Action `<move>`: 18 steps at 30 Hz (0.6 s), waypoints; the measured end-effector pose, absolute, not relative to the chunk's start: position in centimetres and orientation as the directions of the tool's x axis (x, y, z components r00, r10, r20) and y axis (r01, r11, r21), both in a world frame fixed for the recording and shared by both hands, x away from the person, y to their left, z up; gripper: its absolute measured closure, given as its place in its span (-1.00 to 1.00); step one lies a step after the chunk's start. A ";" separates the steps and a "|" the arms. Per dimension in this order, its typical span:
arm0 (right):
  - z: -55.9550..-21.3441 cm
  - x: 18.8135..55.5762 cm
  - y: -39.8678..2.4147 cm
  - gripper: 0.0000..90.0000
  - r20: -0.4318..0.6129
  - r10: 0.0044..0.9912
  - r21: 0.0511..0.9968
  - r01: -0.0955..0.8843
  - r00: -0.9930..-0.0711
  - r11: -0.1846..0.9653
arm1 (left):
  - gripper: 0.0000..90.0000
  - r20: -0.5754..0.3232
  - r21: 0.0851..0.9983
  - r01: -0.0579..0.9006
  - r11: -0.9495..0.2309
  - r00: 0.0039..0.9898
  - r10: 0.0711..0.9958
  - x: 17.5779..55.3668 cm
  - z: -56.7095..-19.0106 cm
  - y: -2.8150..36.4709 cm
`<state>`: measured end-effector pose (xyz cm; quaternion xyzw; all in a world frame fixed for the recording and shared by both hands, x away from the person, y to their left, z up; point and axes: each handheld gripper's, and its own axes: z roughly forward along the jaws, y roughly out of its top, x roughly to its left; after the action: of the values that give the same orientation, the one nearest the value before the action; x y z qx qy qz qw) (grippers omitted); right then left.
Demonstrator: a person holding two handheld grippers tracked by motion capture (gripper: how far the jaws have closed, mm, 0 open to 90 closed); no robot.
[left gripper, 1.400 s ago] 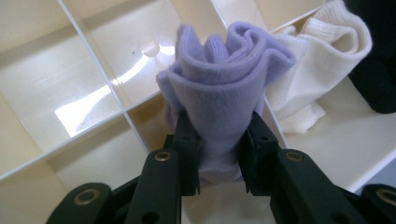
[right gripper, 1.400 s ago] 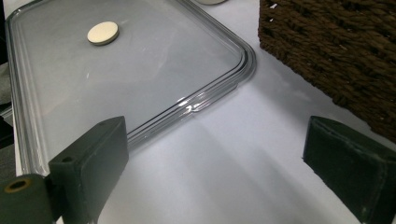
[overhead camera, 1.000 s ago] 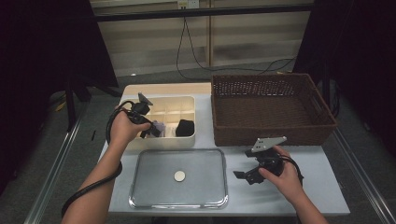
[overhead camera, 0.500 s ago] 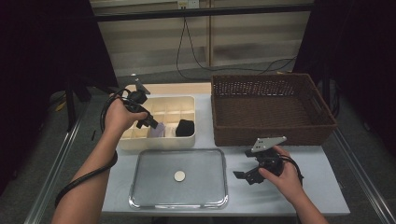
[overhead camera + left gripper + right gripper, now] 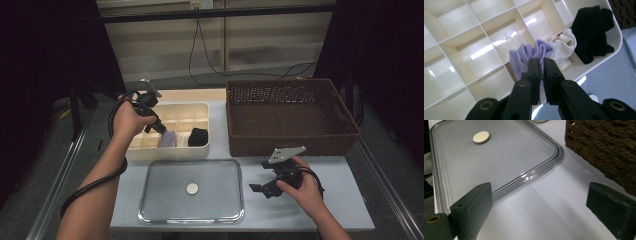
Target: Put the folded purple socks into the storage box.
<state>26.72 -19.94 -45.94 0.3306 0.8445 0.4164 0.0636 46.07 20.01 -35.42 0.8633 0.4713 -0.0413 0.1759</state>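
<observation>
High view: left gripper (image 5: 161,128) held over the cream divided organizer (image 5: 150,150), tips down at the front row, jaws closed on a lavender sock (image 5: 169,138) that sits in a front compartment. Just right of it, a black sock (image 5: 198,136) in the front right corner compartment. Below the organizer, near the table's front edge, a clear lid (image 5: 192,191) lying flat, with a small round cream knob (image 5: 192,188) at its middle. To the right, a dark wicker basket (image 5: 290,117) standing beside the organizer. Right gripper (image 5: 260,188) resting low on the white table (image 5: 345,200) in front of the basket, just right of the lid, jaws spread and holding nothing.

Left gripper view: the two black jaws nearly together, having just been closing, with a fold of the lavender sock (image 5: 526,53) pinched between the tips. Rest of that sock bunched in its compartment, touching a white sock (image 5: 564,46) on its right; black sock (image 5: 594,30) next along, in the corner against the organizer (image 5: 486,47) wall. Other compartments showing bare, glossy floors.

Right gripper view: jaws wide apart, one pad at lower left and one at lower right, bare table (image 5: 544,207) between them. Lid (image 5: 499,157) ahead at left with its rounded corner near the left pad, knob (image 5: 481,137) farther up. Basket (image 5: 604,145) weave at upper right, well clear of the pads.
</observation>
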 end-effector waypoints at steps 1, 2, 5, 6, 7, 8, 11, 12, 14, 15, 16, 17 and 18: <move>-46.0 26.7 -19.9 -0.87 0.170 0.611 0.747 0.506 -0.773 0.432 | 0.93 -0.245 0.262 0.833 -0.487 0.546 0.802 46.1 -35.7 19.9; -46.0 26.7 -19.9 -0.87 0.170 0.611 0.747 0.506 -0.773 0.432 | 0.94 -0.245 0.262 0.833 -0.487 0.546 0.802 46.1 -35.7 19.9; -46.0 26.8 -20.0 -0.87 0.168 0.613 0.745 0.507 -0.772 0.435 | 0.94 -0.242 0.255 0.835 -0.488 0.544 0.804 46.3 -36.2 19.8; -46.0 26.7 -20.0 -0.87 0.166 0.613 0.744 0.506 -0.772 0.435 | 0.94 -0.244 0.253 0.835 -0.488 0.543 0.804 46.3 -36.2 19.8; -46.0 26.7 -20.0 -0.87 0.166 0.613 0.744 0.506 -0.772 0.435 | 0.94 -0.242 0.256 0.833 -0.491 0.547 0.801 46.3 -36.3 19.8; -46.0 26.7 -20.0 -0.87 0.168 0.612 0.745 0.506 -0.772 0.434 | 0.94 -0.239 0.255 0.833 -0.491 0.546 0.803 46.4 -36.4 19.8; -46.0 26.7 -19.9 -0.87 0.170 0.611 0.745 0.507 -0.773 0.434 | 0.93 -0.242 0.251 0.834 -0.492 0.546 0.802 46.4 -36.7 19.8; -46.0 26.7 -19.9 -0.87 0.168 0.611 0.746 0.505 -0.774 0.434 | 0.93 -0.238 0.245 0.834 -0.495 0.546 0.803 46.4 -36.9 19.8; -46.0 26.7 -19.9 -0.87 0.171 0.609 0.747 0.505 -0.774 0.433 | 0.93 -0.231 0.241 0.835 -0.495 0.545 0.806 46.4 -37.3 19.8; -46.0 26.7 -19.8 -0.87 0.169 0.611 0.746 0.505 -0.774 0.434 | 0.93 -0.235 0.239 0.839 -0.489 0.539 0.809 46.4 -37.6 19.7; -46.0 26.7 -19.8 -0.87 0.169 0.609 0.744 0.505 -0.775 0.437 | 0.93 -0.236 0.238 0.839 -0.490 0.539 0.809 46.4 -37.8 19.7; -46.0 26.7 -19.8 -0.87 0.169 0.608 0.744 0.504 -0.776 0.437 | 0.94 -0.236 0.229 0.836 -0.498 0.544 0.805 46.5 -38.3 19.8; -46.0 26.7 -19.8 -0.87 0.167 0.608 0.744 0.504 -0.776 0.439 | 0.94 -0.250 0.227 0.839 -0.494 0.540 0.803 46.5 -38.7 19.7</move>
<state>26.66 -19.80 -45.96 0.3285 0.8459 0.4155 0.0624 46.48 19.70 -38.66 0.8624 0.4762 -0.0553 0.1624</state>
